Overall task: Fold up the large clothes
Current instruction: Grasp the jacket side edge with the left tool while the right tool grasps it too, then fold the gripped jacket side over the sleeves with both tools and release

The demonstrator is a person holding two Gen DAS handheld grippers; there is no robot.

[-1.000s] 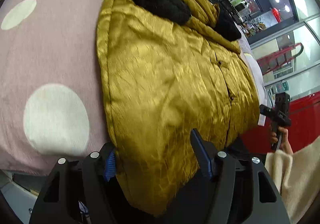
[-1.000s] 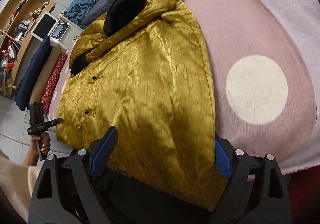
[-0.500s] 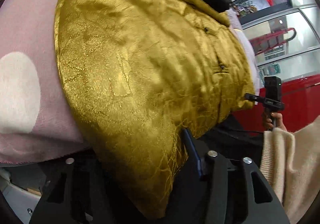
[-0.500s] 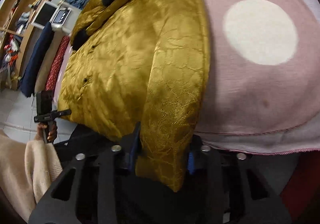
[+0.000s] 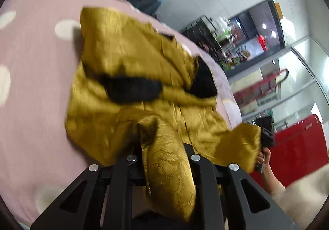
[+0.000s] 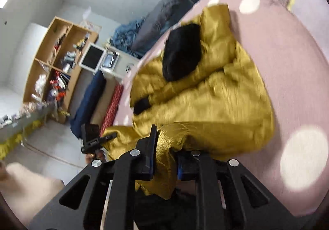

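A shiny gold jacket (image 5: 127, 61) with black furry cuffs and collar (image 5: 131, 90) lies on a pink bed cover with white dots (image 5: 35, 77). My left gripper (image 5: 164, 147) is shut on the jacket's bottom hem, lifted above the bed. My right gripper (image 6: 164, 147) is shut on the hem's other corner (image 6: 168, 139), also lifted. The jacket (image 6: 222, 94) bunches up between hem and collar (image 6: 181, 53). Each gripper shows in the other's view: the right one (image 5: 265, 137) and the left one (image 6: 92, 139).
Dark blue and grey bedding (image 6: 164, 14) is piled at the bed's far end. A wooden shelf unit (image 6: 55, 59) and a white box (image 6: 111, 61) stand on the floor to the left. A red cabinet (image 5: 298, 147) and glass doors are on the other side.
Both grippers closed on the jacket's hem and lifted it up and forward toward the collar. The flat jacket now bunches and folds over itself.
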